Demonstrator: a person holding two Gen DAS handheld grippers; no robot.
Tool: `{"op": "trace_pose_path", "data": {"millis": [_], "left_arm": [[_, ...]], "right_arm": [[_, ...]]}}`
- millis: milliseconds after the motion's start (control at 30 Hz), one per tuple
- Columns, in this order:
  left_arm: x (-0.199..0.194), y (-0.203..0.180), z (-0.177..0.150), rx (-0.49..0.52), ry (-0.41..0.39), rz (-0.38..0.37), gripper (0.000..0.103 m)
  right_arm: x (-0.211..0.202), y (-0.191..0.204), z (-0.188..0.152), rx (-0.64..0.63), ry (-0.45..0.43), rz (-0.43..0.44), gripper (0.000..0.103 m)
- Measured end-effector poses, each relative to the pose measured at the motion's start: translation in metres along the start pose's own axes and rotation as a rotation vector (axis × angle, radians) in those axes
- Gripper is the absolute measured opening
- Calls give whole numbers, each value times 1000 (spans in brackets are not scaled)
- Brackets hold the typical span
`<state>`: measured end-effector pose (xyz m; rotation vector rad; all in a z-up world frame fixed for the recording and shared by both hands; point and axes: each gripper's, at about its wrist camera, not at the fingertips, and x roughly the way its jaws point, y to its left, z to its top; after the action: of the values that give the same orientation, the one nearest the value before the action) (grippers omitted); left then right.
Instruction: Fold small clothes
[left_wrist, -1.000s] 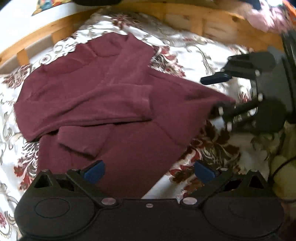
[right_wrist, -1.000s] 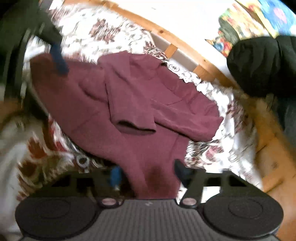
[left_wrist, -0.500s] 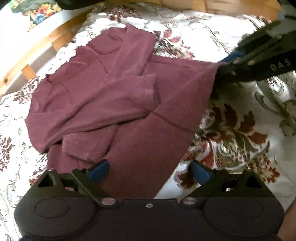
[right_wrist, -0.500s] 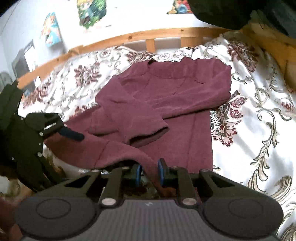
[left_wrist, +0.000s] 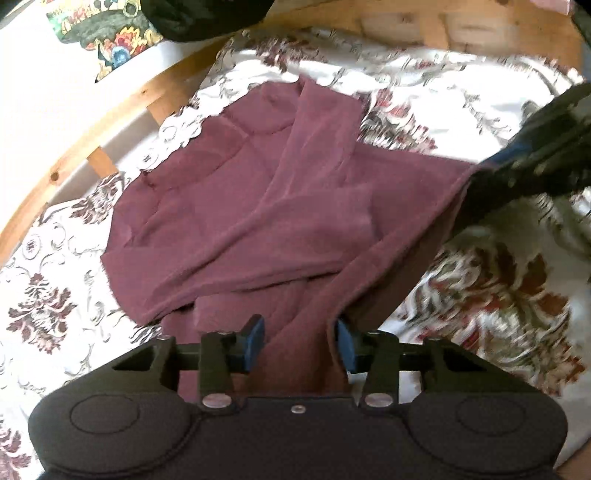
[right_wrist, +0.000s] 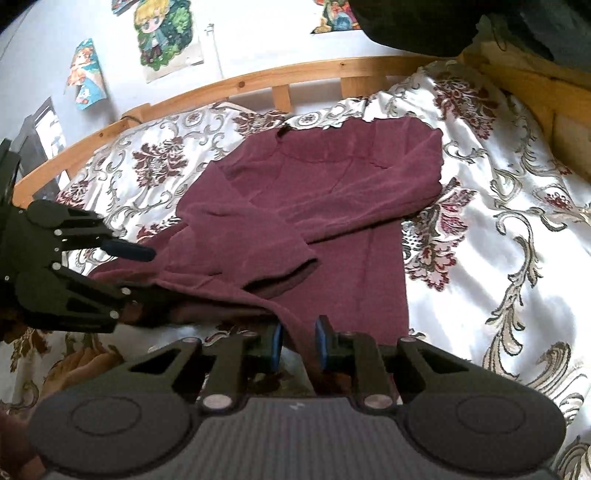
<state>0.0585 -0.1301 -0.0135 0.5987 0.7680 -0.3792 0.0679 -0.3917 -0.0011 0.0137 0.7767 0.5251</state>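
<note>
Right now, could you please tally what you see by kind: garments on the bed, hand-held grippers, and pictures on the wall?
Maroon sweater: 1
Hand-held grippers: 2, left hand-held gripper and right hand-held gripper
Wall pictures: 3, cartoon poster, small picture, partly hidden picture
Total: 6

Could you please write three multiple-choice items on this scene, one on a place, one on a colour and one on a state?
1. Where does the sweater lie?
A. on a floral bedspread
B. on a wooden floor
C. in a basket

2. What colour is the sweater?
A. navy
B. maroon
C. green

3. How are the sweater's sleeves?
A. spread out sideways
B. hanging off the bed
C. folded across the body

Key: 1 A, patterned bedding surrounds it; 2 B, it is dark red in both views; 3 C, both sleeves cross its front.
</note>
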Motion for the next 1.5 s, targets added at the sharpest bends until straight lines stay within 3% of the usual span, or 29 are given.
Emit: {"op": "trace_pose_path", "data": {"millis": [100, 200, 267, 400, 500, 633, 733, 800, 1033, 1300, 1500], "left_arm": [[7, 10, -6, -43, 49, 21, 45], [9, 22, -11, -126, 72, -35, 46], [6, 21, -15, -140, 54, -65, 53], [-3, 2, -14, -66, -26, -111, 71], [0, -21, -3, 10, -69, -144, 78], [17, -48, 14, 89, -86, -78, 78], [37, -52, 21, 73, -33, 11, 72], [41, -47, 21, 50, -18, 34, 66], [21, -28, -7, 86, 3, 152, 51], [4, 22, -47, -40, 57, 206, 51], [-8, 21, -60, 5, 39, 223, 50]], "right_arm": [[1, -3, -1, 25, 3, -1, 22], [3, -7, -1, 47, 3, 1, 22], [4, -10, -1, 76, -5, 8, 22], [3, -17, 0, 155, -29, 37, 22], [2, -19, 1, 175, -41, 47, 22], [3, -18, 0, 178, -41, 52, 22], [1, -18, -1, 186, -50, 54, 22], [-2, -20, -3, 192, -61, 50, 17], [-4, -22, -1, 198, -74, 38, 13], [-1, -15, -1, 152, -61, 31, 13], [4, -3, -5, 49, -3, -7, 16]]}}
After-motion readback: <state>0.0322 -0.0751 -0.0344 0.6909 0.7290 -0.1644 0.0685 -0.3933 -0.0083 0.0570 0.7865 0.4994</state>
